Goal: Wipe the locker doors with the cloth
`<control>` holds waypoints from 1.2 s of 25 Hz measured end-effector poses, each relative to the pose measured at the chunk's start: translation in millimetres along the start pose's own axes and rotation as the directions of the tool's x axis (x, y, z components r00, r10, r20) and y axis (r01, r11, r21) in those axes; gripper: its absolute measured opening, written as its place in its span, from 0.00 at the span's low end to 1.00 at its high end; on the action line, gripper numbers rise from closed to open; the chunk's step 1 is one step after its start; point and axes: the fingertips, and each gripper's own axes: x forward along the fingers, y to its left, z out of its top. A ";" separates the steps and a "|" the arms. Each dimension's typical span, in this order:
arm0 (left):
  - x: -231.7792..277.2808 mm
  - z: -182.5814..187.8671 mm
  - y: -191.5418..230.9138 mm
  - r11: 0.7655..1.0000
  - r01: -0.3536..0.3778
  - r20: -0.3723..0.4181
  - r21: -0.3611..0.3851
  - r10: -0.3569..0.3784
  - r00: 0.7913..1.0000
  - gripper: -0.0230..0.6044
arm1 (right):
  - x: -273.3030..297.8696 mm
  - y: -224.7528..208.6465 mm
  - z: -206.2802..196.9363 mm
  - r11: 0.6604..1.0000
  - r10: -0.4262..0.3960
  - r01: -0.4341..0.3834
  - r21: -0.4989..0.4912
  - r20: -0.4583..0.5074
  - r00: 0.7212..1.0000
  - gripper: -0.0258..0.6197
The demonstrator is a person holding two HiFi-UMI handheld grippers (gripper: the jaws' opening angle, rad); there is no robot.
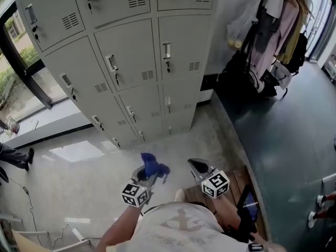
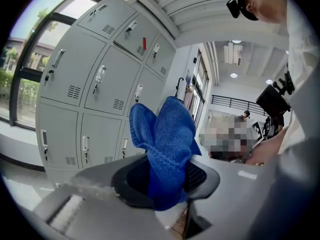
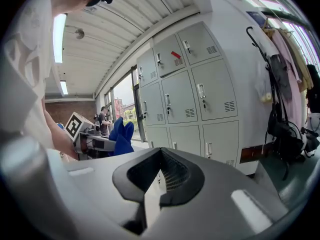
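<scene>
In the head view, the left tongs [image 1: 147, 172] hold a blue cloth [image 1: 153, 164] low above the floor [image 1: 79, 182], apart from the grey lockers [image 1: 136, 62]. The right tongs [image 1: 196, 166] hover near them. In the left gripper view, the jaws are clamped on the cloth, which bunches upward between them, with the lockers behind. In the right gripper view, the jaws meet with nothing between them, facing the lockers.

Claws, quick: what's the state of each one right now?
Left claw: shut on the blue cloth.
Right claw: shut, holding nothing.
</scene>
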 end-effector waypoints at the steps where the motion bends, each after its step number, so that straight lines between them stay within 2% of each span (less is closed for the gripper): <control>1: 7.6 5.3 1.8 1.000 -0.004 0.002 0.008 0.004 1.000 0.24 | 2.8 -7.5 3.4 1.000 0.003 -0.003 0.000 0.005 1.000 0.05; 9: 56.4 34.4 0.8 0.998 -0.001 -0.011 0.056 0.001 1.000 0.24 | 4.9 -64.8 23.1 0.998 -0.033 0.034 -0.044 0.007 0.999 0.05; 18: 87.0 55.0 23.1 0.997 0.028 -0.020 0.073 -0.026 0.999 0.24 | 33.7 -88.2 34.0 0.999 -0.047 0.047 -0.008 0.014 0.999 0.05; 23: 116.5 69.0 38.9 0.992 0.114 -0.011 0.057 -0.113 0.994 0.24 | 56.2 -104.5 43.9 0.997 -0.077 0.077 -0.003 0.006 0.997 0.05; 25: 129.5 78.7 45.5 0.987 0.143 -0.010 0.080 -0.143 0.990 0.24 | 66.6 -114.7 48.6 0.995 -0.095 0.095 -0.005 0.004 0.995 0.05; 30: 153.8 97.7 74.8 0.979 0.160 -0.043 0.129 -0.156 0.987 0.23 | 96.4 -140.2 66.8 0.988 -0.157 0.157 0.003 0.016 0.987 0.05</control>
